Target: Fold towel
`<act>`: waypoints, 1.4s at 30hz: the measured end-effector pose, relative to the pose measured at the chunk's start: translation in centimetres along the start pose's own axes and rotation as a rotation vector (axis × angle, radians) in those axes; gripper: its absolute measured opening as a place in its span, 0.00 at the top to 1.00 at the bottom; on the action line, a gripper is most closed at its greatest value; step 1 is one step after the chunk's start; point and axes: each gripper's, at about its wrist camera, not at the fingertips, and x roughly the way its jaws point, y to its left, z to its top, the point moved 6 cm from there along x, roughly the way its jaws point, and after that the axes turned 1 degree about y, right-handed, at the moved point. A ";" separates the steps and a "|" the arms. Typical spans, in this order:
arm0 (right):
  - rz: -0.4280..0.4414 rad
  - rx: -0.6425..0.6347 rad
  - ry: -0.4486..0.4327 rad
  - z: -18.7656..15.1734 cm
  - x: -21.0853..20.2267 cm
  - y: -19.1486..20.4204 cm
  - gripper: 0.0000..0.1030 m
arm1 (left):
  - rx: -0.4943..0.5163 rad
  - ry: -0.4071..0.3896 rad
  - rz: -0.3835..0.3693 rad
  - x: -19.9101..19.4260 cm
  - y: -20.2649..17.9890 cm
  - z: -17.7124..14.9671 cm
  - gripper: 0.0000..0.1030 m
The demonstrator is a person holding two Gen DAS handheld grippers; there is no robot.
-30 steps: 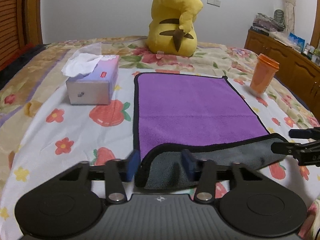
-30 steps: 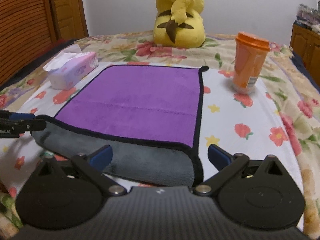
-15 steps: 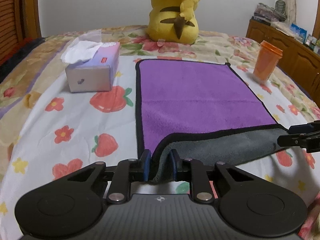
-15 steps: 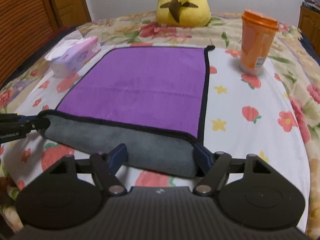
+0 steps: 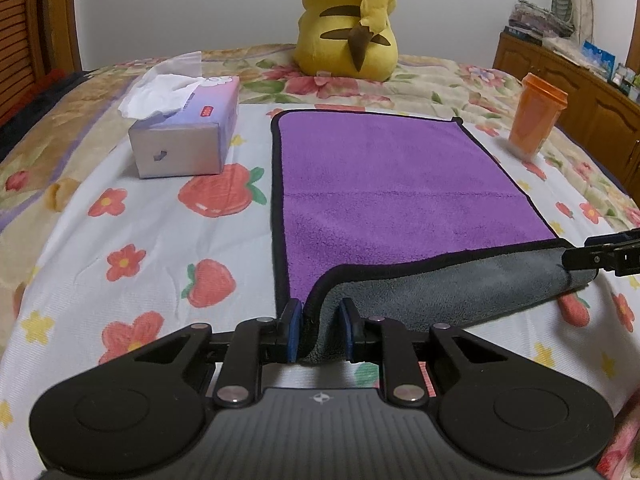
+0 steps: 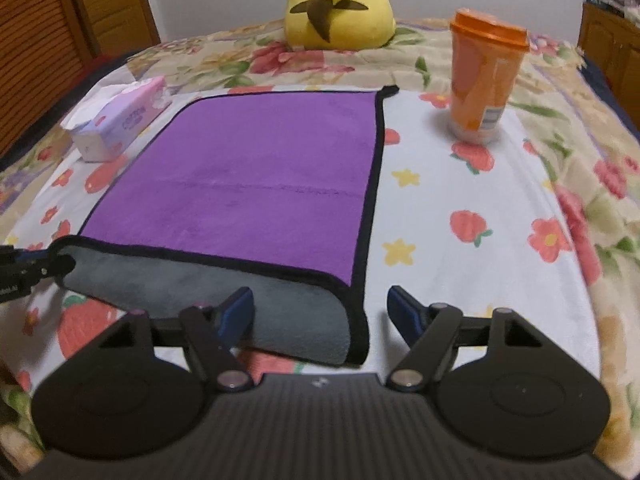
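The plush purple towel (image 5: 392,184), black-edged with a grey underside, lies flat on the floral bedspread (image 5: 120,240), its near edge turned up. The left gripper (image 5: 319,330) pinches the near-left corner between narrow jaws. The right gripper (image 6: 320,312) stands wide, straddling the near-right corner. A cardboard tissue box (image 5: 188,136) holds white tissues; a lidded orange cup (image 6: 484,76) stands far right.

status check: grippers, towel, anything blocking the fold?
Left gripper shut on towel near corner. Right gripper open, straddling the other near corner. Near edge turned up, grey side showing. Fold path unobstructed; tissue box and orange cup beside towel.
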 end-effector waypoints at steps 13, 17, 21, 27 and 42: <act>0.082 0.030 0.052 0.0 -0.6 -0.1 0.62 | 0.003 0.001 0.000 0.1 0.0 0.0 0.76; 0.057 0.023 0.069 -0.4 -0.4 -0.5 0.62 | 0.003 0.001 0.000 0.1 0.0 0.0 0.76; 0.038 0.024 0.066 -0.5 -0.5 -0.8 0.62 | 0.004 0.001 0.001 0.1 -0.1 -0.1 0.76; 0.021 0.021 0.083 -0.6 0.1 -0.9 0.62 | 0.006 0.001 0.001 0.0 -0.1 0.0 0.76; 0.024 -0.063 0.021 0.2 -0.7 -0.5 0.97 | 0.012 -0.038 -0.038 -0.6 -0.4 0.7 0.92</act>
